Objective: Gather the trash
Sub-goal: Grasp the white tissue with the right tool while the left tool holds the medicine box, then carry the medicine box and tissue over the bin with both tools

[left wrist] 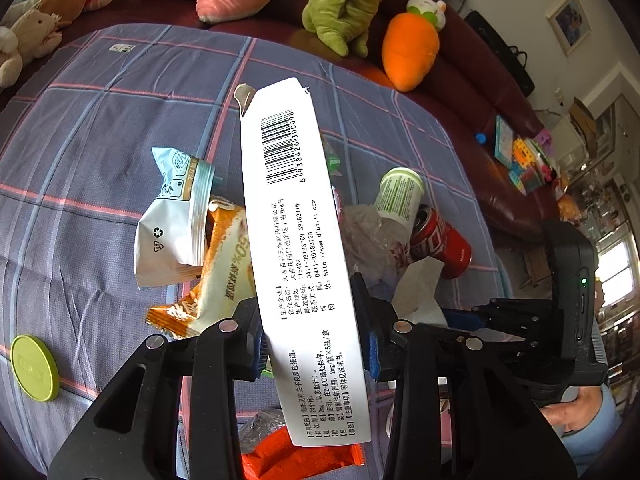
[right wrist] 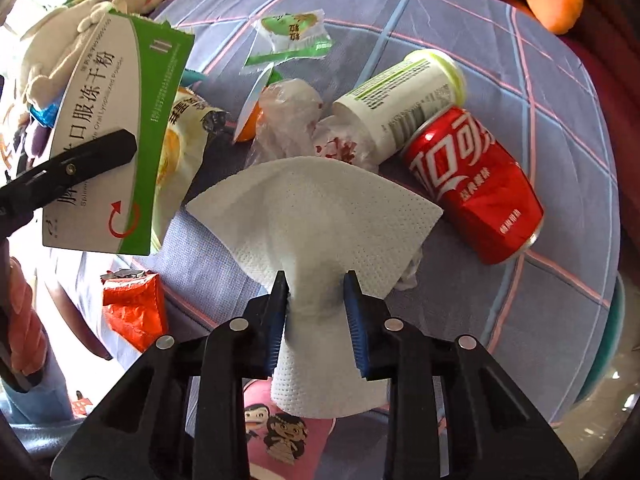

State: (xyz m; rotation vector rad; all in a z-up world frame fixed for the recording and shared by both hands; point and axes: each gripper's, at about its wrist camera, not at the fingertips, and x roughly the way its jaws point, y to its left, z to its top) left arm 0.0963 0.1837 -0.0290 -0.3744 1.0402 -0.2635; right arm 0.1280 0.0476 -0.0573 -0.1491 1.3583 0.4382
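My left gripper [left wrist: 314,332] is shut on a white medicine box [left wrist: 292,216] with a barcode, held above the table; the box also shows in the right wrist view [right wrist: 100,152], green and white. My right gripper [right wrist: 316,308] is shut on a white paper napkin [right wrist: 320,216] lifted over the cloth. On the table lie a red cola can [right wrist: 472,188], a white-green can [right wrist: 404,96], a crumpled plastic bag [right wrist: 292,112], a green candy wrapper [right wrist: 292,36], a white snack bag [left wrist: 172,220], an orange-white wrapper [left wrist: 216,276] and an orange-red wrapper [right wrist: 132,312].
The table wears a blue plaid cloth [left wrist: 100,128]. A green round lid [left wrist: 34,368] lies at its left edge. Plush toys, among them an orange carrot [left wrist: 408,52] and a green one [left wrist: 348,4], sit on the dark red sofa [left wrist: 480,92] behind. A pink printed bin or bag [right wrist: 280,428] is below the napkin.
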